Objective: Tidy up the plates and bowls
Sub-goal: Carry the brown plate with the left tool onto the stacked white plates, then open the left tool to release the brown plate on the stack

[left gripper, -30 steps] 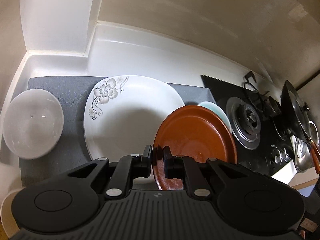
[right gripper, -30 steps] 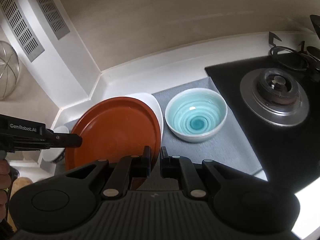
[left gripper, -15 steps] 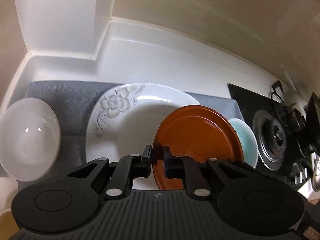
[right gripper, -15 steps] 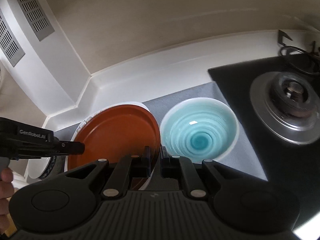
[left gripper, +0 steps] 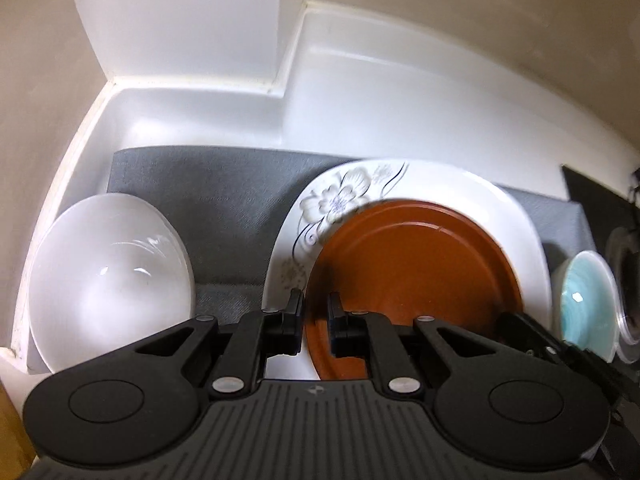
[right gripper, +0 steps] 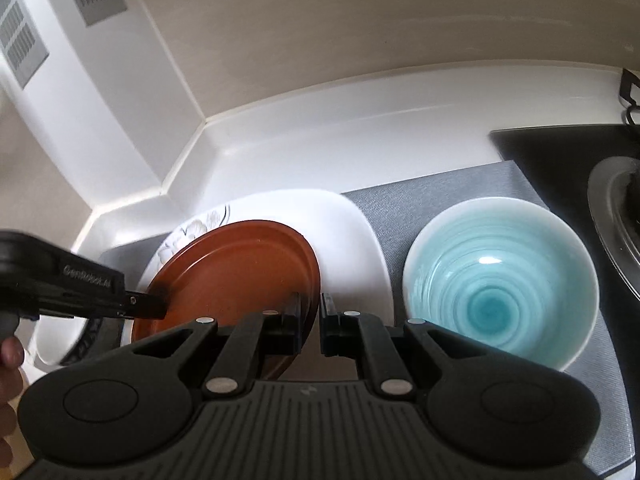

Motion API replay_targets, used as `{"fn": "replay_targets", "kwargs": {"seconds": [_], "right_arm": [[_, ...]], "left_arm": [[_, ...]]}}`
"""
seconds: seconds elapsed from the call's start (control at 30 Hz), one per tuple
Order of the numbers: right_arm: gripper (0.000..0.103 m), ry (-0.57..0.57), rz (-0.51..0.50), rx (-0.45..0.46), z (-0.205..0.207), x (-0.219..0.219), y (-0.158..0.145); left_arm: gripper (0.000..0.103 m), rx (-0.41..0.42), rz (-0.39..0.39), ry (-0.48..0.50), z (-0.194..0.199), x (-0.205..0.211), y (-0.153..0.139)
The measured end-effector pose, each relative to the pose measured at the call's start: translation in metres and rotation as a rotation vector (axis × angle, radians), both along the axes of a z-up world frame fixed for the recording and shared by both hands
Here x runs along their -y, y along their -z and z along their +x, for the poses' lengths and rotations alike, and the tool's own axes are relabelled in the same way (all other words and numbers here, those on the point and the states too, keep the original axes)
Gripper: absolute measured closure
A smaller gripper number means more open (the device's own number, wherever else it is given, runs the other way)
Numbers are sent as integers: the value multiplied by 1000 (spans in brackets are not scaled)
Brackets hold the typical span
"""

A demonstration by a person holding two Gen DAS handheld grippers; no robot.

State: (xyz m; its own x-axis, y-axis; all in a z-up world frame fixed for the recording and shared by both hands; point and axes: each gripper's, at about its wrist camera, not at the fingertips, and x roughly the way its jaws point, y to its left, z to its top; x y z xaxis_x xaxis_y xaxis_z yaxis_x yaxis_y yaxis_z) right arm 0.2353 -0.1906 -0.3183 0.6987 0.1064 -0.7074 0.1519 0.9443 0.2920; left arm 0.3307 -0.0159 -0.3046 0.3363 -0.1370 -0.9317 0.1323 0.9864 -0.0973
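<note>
Since 1 s ago, our round brown clay-coloured plate [left gripper: 416, 276] has come over w/ us and now sits above the big white square plate w/ grey flower print [left gripper: 516, 216], not off to its side.

Our left gripper [left gripper: 315, 322] pinches the brown plate's near-left rim, fingers clenched on it. Our right gripper [right gripper: 310, 322] pinches the near-right rim the same way. So we hold it from both sides.

What matters next: the brown plate lies right in front of both grippers, and the white plate is right under it. We can't tell if they touch yet; the brown one looks a bit tilted in the right view. We think it just needs to go straight down.

Nearby: the clear white glass bowl [left gripper: 108, 280] sits left on the grey mat [left gripper: 224, 196], the light blue swirl bowl [right gripper: 500, 280] right, just beside the white plate.
</note>
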Motion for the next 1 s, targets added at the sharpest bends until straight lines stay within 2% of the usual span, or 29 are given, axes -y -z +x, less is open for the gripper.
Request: {"fn": "replay_targets", "kwargs": {"seconds": [0.1,0.27,0.33,0.4,0.53,0.63,0.67,0.7,0.77,0.8,0.87,0.93,1.0], "right_arm": [[94,-3,-21,11,-4,1,1],[94,-26,-8,34,-13,10,5],[90,-39,4,24,-13,16,8],[90,-45,23,38,-15,21,9],[89,-33,40,52,-20,27,8],[85,-18,22,70,-28,26,2],[79,-12,27,83,-32,27,-2],[67,-8,32,102,-36,27,-5],[51,-9,18,123,-42,25,-12],[49,-4,7,128,-45,24,-15],[49,11,-3,134,-49,22,-21],[49,26,-5,145,-52,21,-28],[49,35,-11,153,-54,20,-36]], "left_arm": [[91,-5,75,46,-1,15,0],[91,-8,193,67,-3,42,4],[90,2,243,94,-6,53,6],[90,3,270,113,-7,60,7],[90,-9,235,105,-6,56,5],[89,0,206,106,-8,53,-4],[88,6,196,108,-10,51,-7],[86,10,186,109,-12,47,-12],[73,18,167,101,-17,39,-23],[69,30,156,104,-20,34,-29],[53,74,135,118,-26,24,-44],[45,122,129,130,-31,12,-57],[44,148,135,136,-35,1,-69]]}}
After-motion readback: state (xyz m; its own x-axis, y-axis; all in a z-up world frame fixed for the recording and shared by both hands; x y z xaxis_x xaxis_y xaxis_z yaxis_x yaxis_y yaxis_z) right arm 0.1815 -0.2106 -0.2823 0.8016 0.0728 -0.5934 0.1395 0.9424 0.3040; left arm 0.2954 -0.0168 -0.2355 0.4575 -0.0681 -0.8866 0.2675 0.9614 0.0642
